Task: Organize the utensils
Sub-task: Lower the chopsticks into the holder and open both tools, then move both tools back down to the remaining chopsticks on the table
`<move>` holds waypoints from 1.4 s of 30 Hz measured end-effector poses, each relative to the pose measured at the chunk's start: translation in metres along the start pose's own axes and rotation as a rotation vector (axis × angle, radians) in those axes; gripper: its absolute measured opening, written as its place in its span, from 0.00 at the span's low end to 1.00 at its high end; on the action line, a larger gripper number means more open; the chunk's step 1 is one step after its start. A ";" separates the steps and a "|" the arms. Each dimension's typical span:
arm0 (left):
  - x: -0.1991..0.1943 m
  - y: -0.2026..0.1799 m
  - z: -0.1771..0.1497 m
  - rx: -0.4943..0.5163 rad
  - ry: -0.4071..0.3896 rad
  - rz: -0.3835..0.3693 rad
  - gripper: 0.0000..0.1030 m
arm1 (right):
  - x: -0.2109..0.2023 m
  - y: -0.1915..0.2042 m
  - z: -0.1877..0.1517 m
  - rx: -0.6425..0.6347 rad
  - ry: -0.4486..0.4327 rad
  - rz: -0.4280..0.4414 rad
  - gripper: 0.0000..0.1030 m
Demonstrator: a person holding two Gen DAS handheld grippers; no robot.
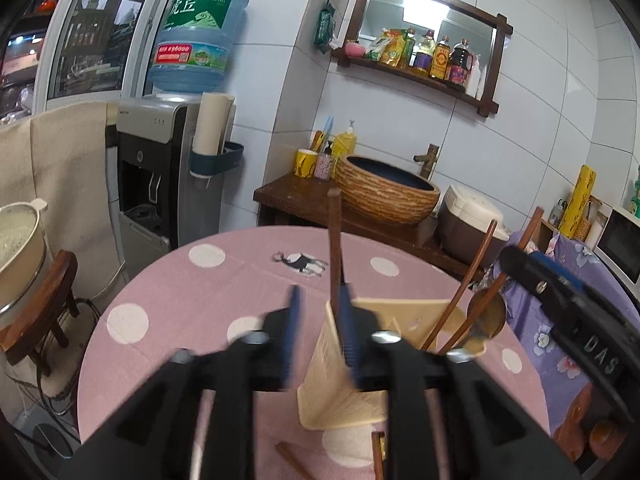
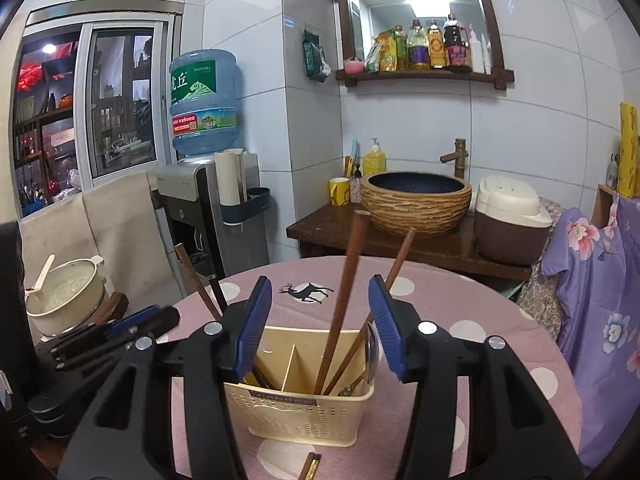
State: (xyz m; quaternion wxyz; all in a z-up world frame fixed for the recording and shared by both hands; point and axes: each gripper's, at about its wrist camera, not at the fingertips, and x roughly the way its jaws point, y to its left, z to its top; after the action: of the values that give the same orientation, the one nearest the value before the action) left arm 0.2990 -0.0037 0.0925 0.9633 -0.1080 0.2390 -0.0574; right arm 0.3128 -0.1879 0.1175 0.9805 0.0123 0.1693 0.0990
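Both jaws apart: right gripper (image 2: 320,328) and left gripper (image 1: 320,320) empty above the cream caddy (image 2: 300,412); its label is unreadable.

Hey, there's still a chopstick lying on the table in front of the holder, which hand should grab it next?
Probably right. The right gripper is open and empty, squarely facing the holder, with the chopstick just below its jaws. The left gripper is open too, but off to the holder's side.

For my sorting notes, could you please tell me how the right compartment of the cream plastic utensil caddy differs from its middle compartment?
In the cream plastic utensil caddy, the right compartment holds two upright brown wooden chopsticks and a metal spoon; the middle compartment looks empty. Both share the same perforated front wall.
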 end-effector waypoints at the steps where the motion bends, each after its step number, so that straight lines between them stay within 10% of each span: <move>1: -0.003 0.004 -0.005 -0.011 0.000 0.007 0.53 | -0.003 0.001 -0.002 -0.008 -0.006 -0.003 0.49; 19: -0.011 0.028 -0.086 -0.030 0.221 0.029 0.78 | -0.057 -0.014 -0.064 0.013 0.037 -0.041 0.62; 42: -0.001 0.036 -0.152 -0.042 0.387 0.095 0.64 | -0.049 -0.026 -0.178 0.009 0.242 -0.106 0.62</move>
State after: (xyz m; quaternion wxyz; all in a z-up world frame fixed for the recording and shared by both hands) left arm 0.2288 0.0038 -0.0467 0.8986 -0.1033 0.4256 -0.0265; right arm 0.2134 -0.2248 -0.0355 0.9567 -0.0046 0.2873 0.0470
